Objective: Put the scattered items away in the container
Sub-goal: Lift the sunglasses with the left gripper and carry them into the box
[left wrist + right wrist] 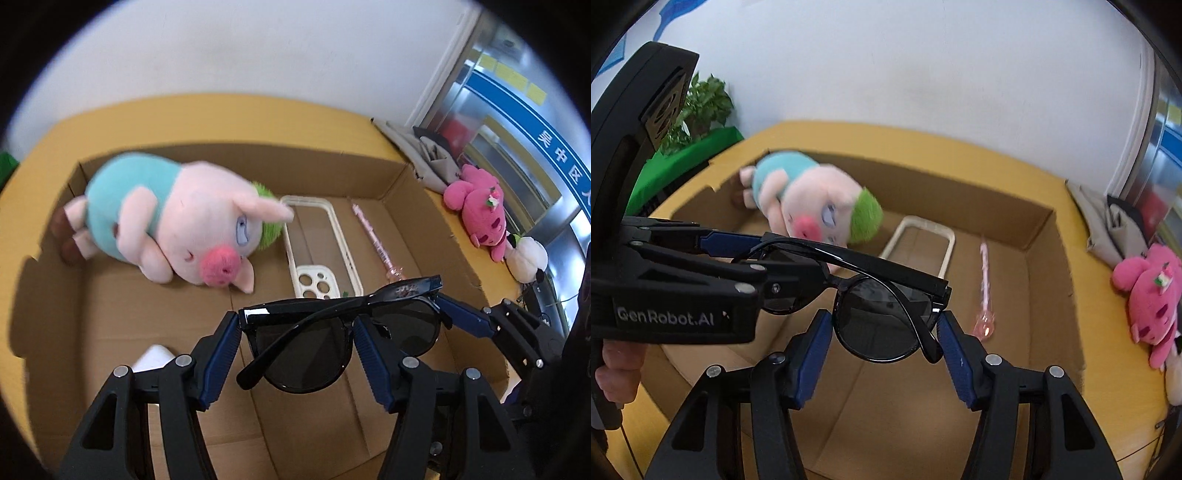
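Observation:
A pair of black sunglasses (pixel 303 354) hangs above the open cardboard box (pixel 424 206), held from both sides. My left gripper (pixel 295 332) is shut on one lens, its blue pads against the frame. One blue finger (pixel 465 317) of the other gripper clamps the far lens from the right. In the right wrist view my right gripper (pixel 884 328) is shut on its lens of the sunglasses (pixel 882 325), and the left gripper (pixel 757 258) reaches in from the left over the box (pixel 1045 236), gripping the other lens. A hand shows under it.
Inside the box lie a pink pig plush (pixel 177 221), a cream phone case (pixel 314 236) and a pink pen (pixel 373 240). A magenta plush (pixel 480 210), a white plush (pixel 528 258) and grey cloth (pixel 417 147) lie on the yellow table (pixel 221 118) right of the box.

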The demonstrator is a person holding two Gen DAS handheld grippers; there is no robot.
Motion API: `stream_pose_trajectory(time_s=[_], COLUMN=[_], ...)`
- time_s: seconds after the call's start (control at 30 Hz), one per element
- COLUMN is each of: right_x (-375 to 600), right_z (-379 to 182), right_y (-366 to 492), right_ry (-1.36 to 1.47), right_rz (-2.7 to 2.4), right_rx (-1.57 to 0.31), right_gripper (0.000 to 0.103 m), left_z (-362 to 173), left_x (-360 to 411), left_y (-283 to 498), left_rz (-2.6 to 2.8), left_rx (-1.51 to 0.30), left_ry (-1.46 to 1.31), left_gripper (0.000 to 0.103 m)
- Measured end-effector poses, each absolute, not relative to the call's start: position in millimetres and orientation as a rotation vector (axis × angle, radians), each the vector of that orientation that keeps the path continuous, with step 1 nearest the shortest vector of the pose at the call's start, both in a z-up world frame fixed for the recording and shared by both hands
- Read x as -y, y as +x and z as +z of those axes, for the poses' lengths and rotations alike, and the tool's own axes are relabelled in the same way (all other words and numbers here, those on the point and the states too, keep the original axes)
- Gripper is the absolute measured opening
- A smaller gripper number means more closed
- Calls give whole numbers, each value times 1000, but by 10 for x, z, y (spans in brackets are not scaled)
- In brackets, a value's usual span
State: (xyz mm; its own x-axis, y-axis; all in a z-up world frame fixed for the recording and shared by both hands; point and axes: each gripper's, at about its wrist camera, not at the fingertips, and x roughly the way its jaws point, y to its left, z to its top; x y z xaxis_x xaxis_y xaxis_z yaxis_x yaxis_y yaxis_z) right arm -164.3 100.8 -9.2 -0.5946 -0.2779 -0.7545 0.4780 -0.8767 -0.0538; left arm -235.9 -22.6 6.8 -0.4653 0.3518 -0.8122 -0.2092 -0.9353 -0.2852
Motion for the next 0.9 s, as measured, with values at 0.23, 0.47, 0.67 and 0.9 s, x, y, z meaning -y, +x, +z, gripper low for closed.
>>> stream_pose_trajectory(time_s=[0.23,0.47,0.67,0.9], right_x=[-1027,-900,-907,-909], right_z=[-337,-530,-612,-658], right_y=[-1804,-1911,-1934,-1952], right_ry=[1255,1434,1501,1543], right_rz=[-2386,-2255,-2207,-2178], right_rx=[-380,-457,-451,-449], right_gripper=[55,55,56,57], left_z=[-192,-400,-439,-433], left_x=[176,189,145,156], left_y=[-2474,-2568,-2563,-2571], left_rz=[2396,2323,2306,2297], left_rx=[170,171,137,147], left_ry=[-1517,-1668,-1708,-1706], left_gripper=[60,60,60,60])
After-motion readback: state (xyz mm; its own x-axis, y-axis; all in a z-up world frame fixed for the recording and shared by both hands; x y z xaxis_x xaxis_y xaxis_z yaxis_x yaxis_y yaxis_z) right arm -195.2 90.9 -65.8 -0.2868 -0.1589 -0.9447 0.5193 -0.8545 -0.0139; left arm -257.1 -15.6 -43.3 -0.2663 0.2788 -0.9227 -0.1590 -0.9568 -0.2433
